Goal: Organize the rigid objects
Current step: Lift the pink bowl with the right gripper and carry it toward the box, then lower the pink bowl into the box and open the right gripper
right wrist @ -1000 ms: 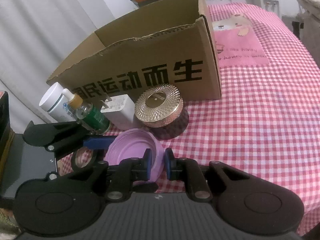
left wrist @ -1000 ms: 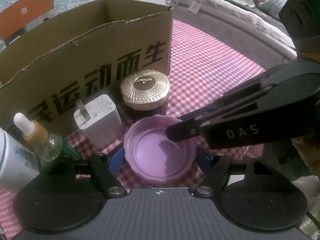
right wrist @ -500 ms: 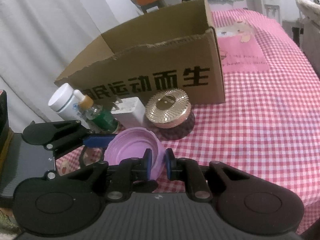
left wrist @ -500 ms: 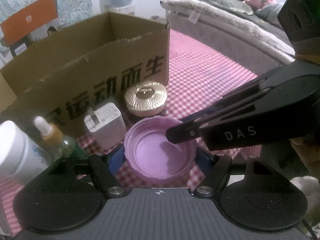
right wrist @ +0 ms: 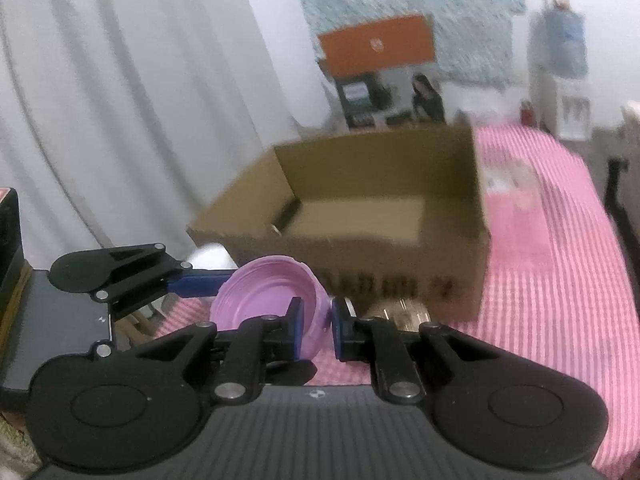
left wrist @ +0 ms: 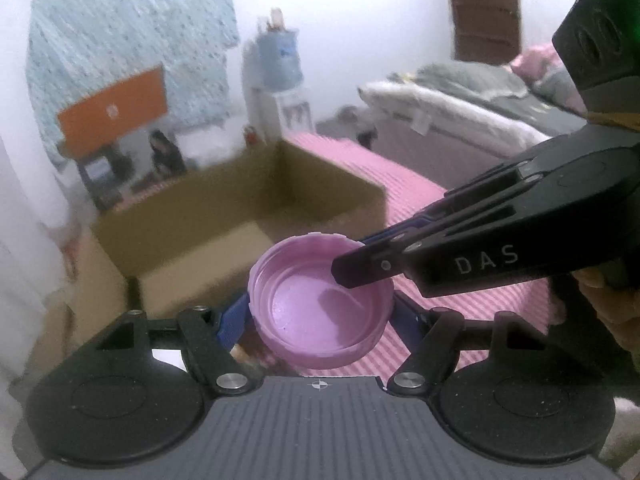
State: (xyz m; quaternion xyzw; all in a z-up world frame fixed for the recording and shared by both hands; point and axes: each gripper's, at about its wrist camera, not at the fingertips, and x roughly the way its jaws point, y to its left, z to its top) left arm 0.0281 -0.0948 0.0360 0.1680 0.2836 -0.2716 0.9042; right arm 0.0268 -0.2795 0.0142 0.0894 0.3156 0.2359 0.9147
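Here the purple lid [left wrist: 322,308], a shallow round cap with its hollow side up, hangs in the air between both my tongs, in front of the open cardboard box [right wrist: 360,216] and above the pink checked surface [right wrist: 560,264]. My left tongs [left wrist: 320,316] stand fairly wide, and their blue pads [left wrist: 230,320] press on the lid's outer wall from either side, so they are clamped across its full width. My right tongs [right wrist: 316,330] are nearly together, pinching the lid's rim: one blue pad sits inside the hollow, the other outside the wall. In the left wrist view the right tongs reach in from the right with a black tip over the lid's hollow. A gold-topped jar [right wrist: 404,312] peeks out just below the box front, behind my right tongs. The background is blurred.
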